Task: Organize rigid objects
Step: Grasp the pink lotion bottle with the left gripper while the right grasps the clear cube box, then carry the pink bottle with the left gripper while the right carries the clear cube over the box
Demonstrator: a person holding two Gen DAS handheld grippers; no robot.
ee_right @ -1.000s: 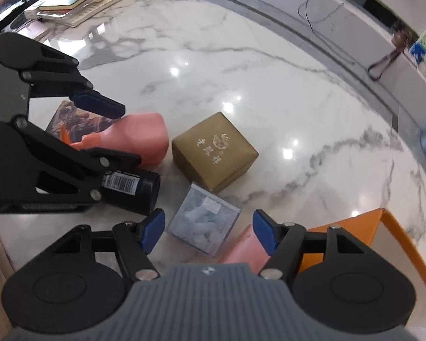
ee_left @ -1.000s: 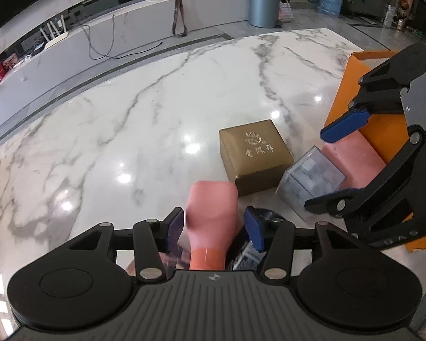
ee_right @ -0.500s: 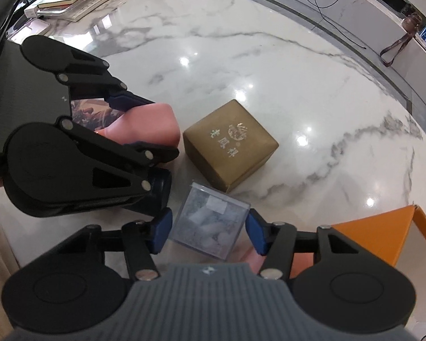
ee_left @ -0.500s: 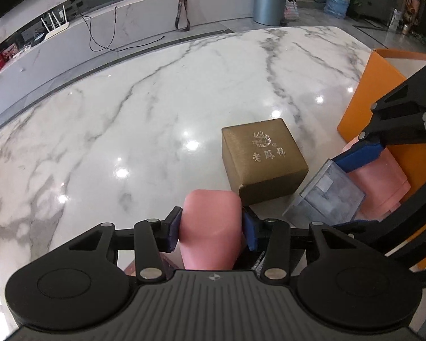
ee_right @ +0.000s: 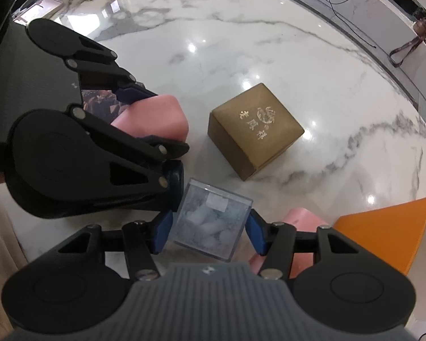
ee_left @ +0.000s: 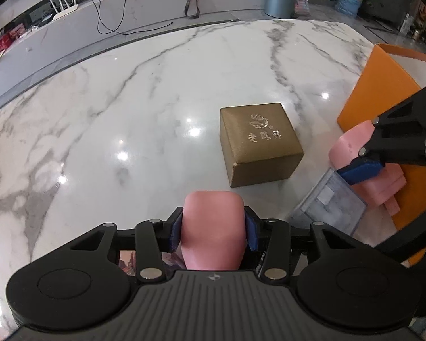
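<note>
Marble worktop [ee_left: 127,99], white with grey veins and highly polished: I expect anything set down on it to slide easily, so I would place items flat and not drop them.

Orange container [ee_left: 377,91], at the far right: thin-walled and open. I judge it to be the likely destination, though that is not confirmed.

Gold box [ee_left: 258,142], centre of the worktop, standing free and apart from both tools. It looks like rigid card with square faces, probably light. I would take it across two opposite side walls, low down, since the top could be a loose lid.

Pink bottle [ee_left: 213,227], near edge. The left tool [ee_left: 213,227] has just been closing and is now clamped across its rounded body, one pad on each flank. The surface looks smooth and the body tapers, so I judge a slip risk. The hold belongs on the widest, flattest section, with moderate force.

Clear plastic box [ee_right: 213,216], near right, just beside the bottle and next to a second pink piece [ee_right: 301,218]. The right tool [ee_right: 208,227] has just been closing, and its pads now sit against the two side walls. The walls are hard, glossy and probably brittle, and pale loose contents show inside. I would grip squarely on parallel faces, keep it level and avoid over-squeezing.
</note>
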